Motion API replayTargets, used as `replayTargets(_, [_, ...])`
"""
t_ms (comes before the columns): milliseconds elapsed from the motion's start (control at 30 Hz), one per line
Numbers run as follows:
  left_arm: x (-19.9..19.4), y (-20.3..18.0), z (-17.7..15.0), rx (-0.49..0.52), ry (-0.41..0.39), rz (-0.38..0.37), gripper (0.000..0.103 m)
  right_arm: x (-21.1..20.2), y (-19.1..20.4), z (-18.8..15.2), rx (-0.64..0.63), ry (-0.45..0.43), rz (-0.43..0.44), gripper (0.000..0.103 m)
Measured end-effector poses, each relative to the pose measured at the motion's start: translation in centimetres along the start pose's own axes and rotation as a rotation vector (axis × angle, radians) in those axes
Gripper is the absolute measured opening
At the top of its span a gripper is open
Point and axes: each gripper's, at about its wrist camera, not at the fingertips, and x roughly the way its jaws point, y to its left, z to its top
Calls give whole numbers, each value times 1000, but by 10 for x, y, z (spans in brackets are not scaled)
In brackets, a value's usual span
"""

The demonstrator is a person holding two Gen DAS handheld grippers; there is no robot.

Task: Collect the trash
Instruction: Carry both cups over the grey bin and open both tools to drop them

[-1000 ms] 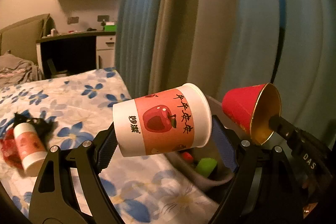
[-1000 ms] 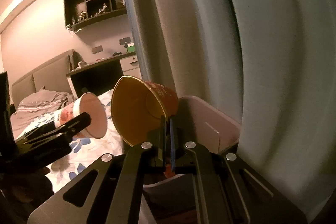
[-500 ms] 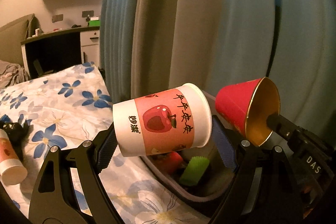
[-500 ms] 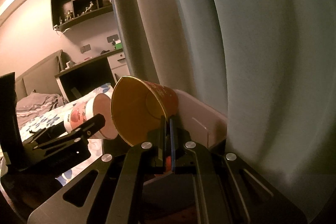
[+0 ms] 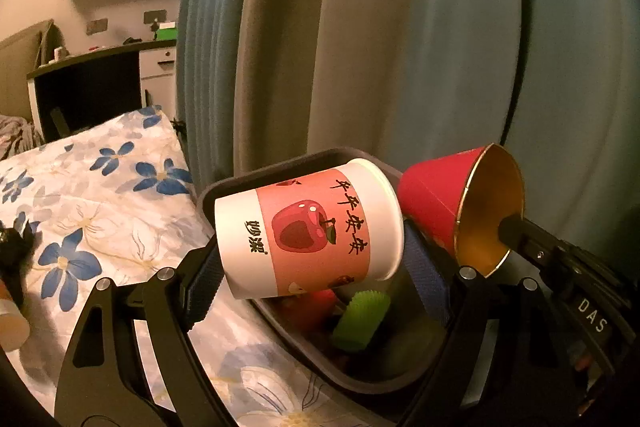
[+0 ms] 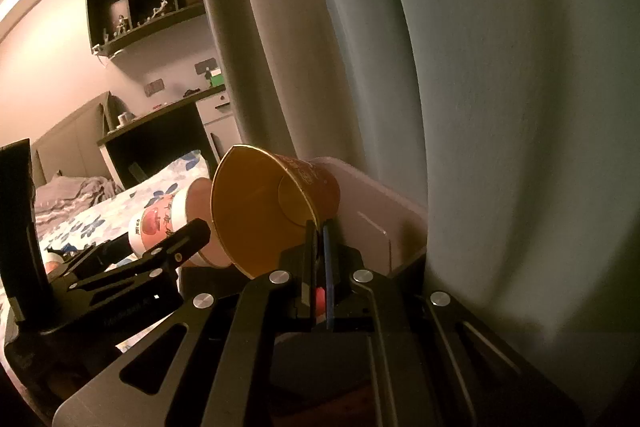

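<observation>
The curtain (image 5: 400, 27) fills the view from 12 to 3 o'clock and hangs close behind the bin (image 5: 224, 187), so there is little room beyond the far rim. The bed (image 5: 100, 195) runs off toward 9 o'clock and lies open on that side. The bin sits at the bed's edge, its near rim toward 6 o'clock, and already holds a green piece (image 5: 360, 315) and something red, so part of the collecting appears done.

Both cups hang over the bin's mouth, not yet dropped. The left gripper (image 5: 316, 247) has its jaws spread wide around the white cup (image 5: 308, 231), which lies on its side. The right gripper (image 6: 318, 239) has its jaws nearly closed, pinching the rim of the red cup (image 6: 272, 207) (gold inside, mouth toward the camera). The cups sit just beside each other, perhaps touching.

At 9 o'clock in the left view, a small bottle (image 5: 10, 323) and a dark scrap (image 5: 14, 243) lie on the bed, seemingly left to collect.
</observation>
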Motion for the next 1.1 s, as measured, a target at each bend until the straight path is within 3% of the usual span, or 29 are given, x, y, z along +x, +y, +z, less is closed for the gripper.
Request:
replayTargets(767, [13,2,-8,-2,32,-47,82,14,4,-6,8,54,-11,4])
replayTargets(1100, [13,18,-8,-88,39,-122,87,26,1,-9,12,93,-19,4])
